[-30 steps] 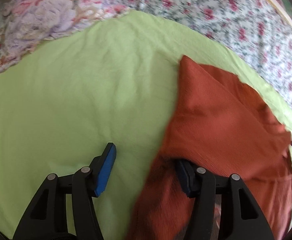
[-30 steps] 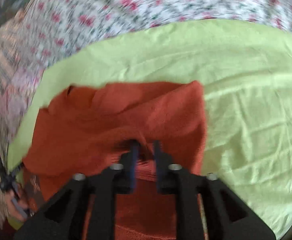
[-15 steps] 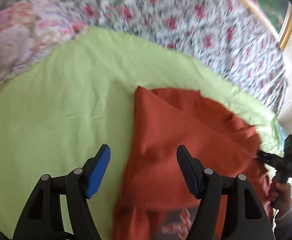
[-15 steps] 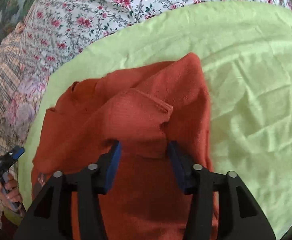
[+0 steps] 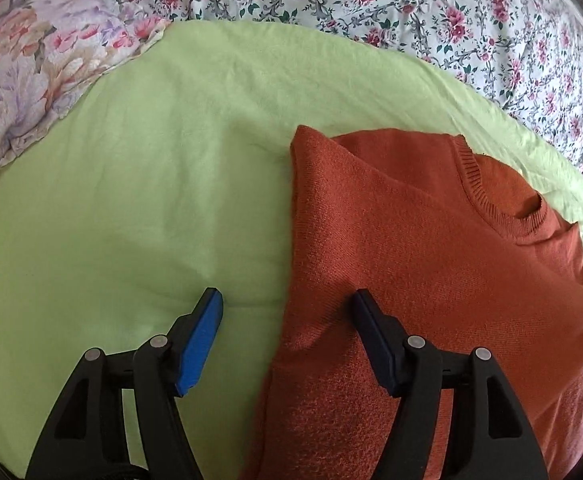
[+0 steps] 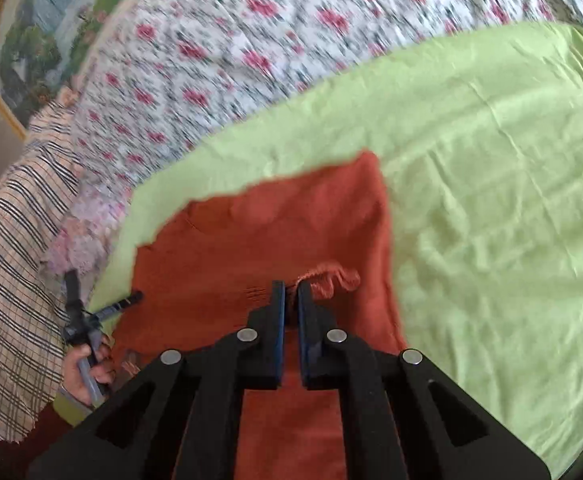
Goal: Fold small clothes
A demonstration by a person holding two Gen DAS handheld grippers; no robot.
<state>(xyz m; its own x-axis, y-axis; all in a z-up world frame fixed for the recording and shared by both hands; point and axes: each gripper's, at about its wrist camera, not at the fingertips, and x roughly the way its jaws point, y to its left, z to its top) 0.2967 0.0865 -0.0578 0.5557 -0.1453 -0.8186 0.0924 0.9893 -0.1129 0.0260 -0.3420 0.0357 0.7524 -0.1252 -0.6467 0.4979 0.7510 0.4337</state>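
Observation:
A rust-orange knit sweater (image 5: 411,248) lies on a light green sheet (image 5: 139,200), its ribbed collar toward the far right and its left side folded in to a straight edge. My left gripper (image 5: 285,312) is open and empty, straddling that left edge just above the cloth. In the right wrist view the sweater (image 6: 251,240) lies below my right gripper (image 6: 289,292), which is shut on a bunched ribbed edge of the sweater (image 6: 331,278). The left gripper (image 6: 103,312) also shows at the sweater's left side in this view.
The green sheet (image 6: 491,200) covers a bed with a floral cover (image 5: 371,0). A pastel floral pillow (image 5: 23,72) lies at the far left. A plaid cloth (image 6: 15,248) and a framed picture (image 6: 39,40) are at the left in the right wrist view.
My right gripper was open over a folded flap and has shut on the sweater's ribbed edge. My left gripper stayed open and shifted along the sweater's left edge.

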